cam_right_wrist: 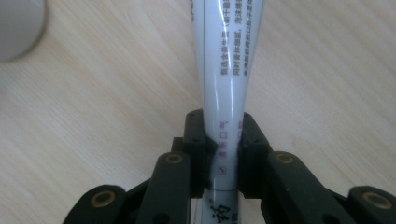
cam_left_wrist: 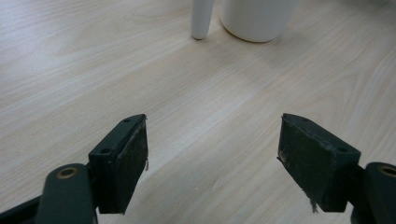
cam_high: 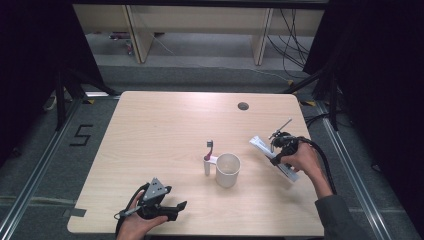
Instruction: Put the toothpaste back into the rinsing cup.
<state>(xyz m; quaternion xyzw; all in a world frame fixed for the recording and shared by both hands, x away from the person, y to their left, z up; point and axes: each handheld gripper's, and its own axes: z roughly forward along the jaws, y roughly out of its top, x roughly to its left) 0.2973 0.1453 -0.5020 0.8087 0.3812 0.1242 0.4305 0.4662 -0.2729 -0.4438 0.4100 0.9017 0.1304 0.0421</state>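
A white toothpaste tube (cam_high: 261,146) with printed text lies slanted over the table's right side, and my right gripper (cam_high: 278,153) is shut on it. In the right gripper view the black jaws (cam_right_wrist: 223,136) pinch the tube (cam_right_wrist: 227,70) near its narrow end, the rest running away over the wood. A white mug (cam_high: 228,170) stands at the table's middle. Beside its handle a white toothbrush (cam_high: 208,161) with a pink neck stands upright. My left gripper (cam_high: 177,210) rests near the front edge, open and holding nothing. Its jaws (cam_left_wrist: 212,154) point toward the mug (cam_left_wrist: 258,18) and the toothbrush handle (cam_left_wrist: 201,18).
The light wooden table (cam_high: 160,135) has a dark round grommet (cam_high: 243,106) near its far edge. The mug's rim (cam_right_wrist: 16,25) shows at the upper left in the right gripper view. Black curtains and stands flank the table; a "5" (cam_high: 80,135) is taped on the floor at left.
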